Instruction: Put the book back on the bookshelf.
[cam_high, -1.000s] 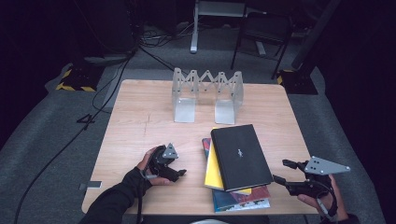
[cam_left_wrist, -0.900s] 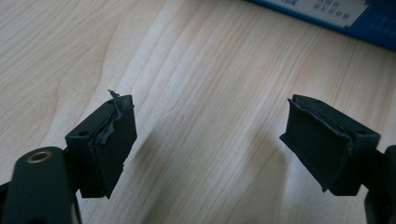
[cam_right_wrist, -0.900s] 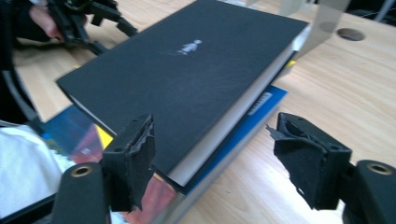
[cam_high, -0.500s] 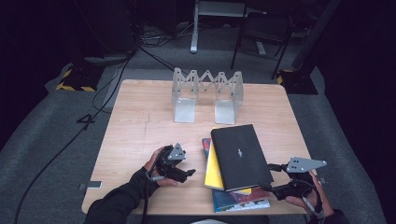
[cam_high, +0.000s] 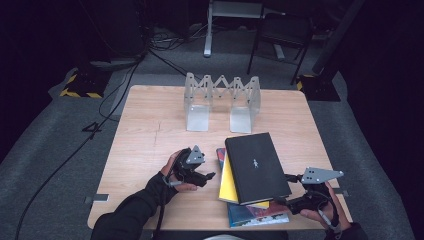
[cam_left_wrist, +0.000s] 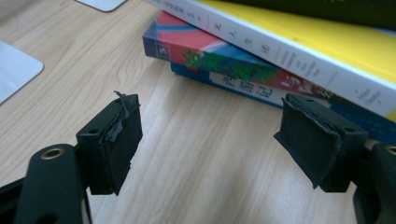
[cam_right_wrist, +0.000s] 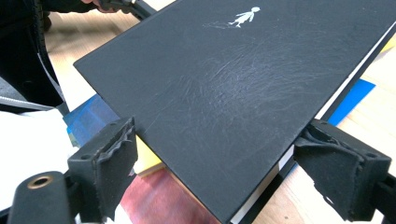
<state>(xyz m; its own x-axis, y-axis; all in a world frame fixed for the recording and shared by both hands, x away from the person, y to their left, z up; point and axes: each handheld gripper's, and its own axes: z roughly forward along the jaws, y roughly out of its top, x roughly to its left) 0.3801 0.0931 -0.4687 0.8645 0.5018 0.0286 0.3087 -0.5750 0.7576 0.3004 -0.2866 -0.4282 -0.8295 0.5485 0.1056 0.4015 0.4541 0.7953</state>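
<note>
A black book (cam_high: 256, 166) (cam_right_wrist: 224, 88) tops a stack over a yellow book (cam_high: 226, 184) (cam_left_wrist: 327, 42) and a colourful book (cam_high: 257, 216) (cam_left_wrist: 224, 65) near the front of the wooden table (cam_high: 150, 130). My right gripper (cam_high: 286, 192) (cam_right_wrist: 219, 149) stands open at the stack's near right corner. Its jaws have just been opening and straddle the black book's corner. My left gripper (cam_high: 209, 177) (cam_left_wrist: 212, 121) is open just left of the stack, low over bare wood. Its jaws have just been closing a little with nothing between them.
A grey metal folding book rack (cam_high: 222, 100) stands upright at the back middle of the table. Cables (cam_high: 125, 85) trail over the grey floor to the left. A metal stand (cam_high: 225, 20) and chair legs (cam_high: 280, 45) sit beyond the far edge.
My right gripper has come in leftward from beside the table to the stack's near right corner. My left gripper has shifted right, closer to the books.
</note>
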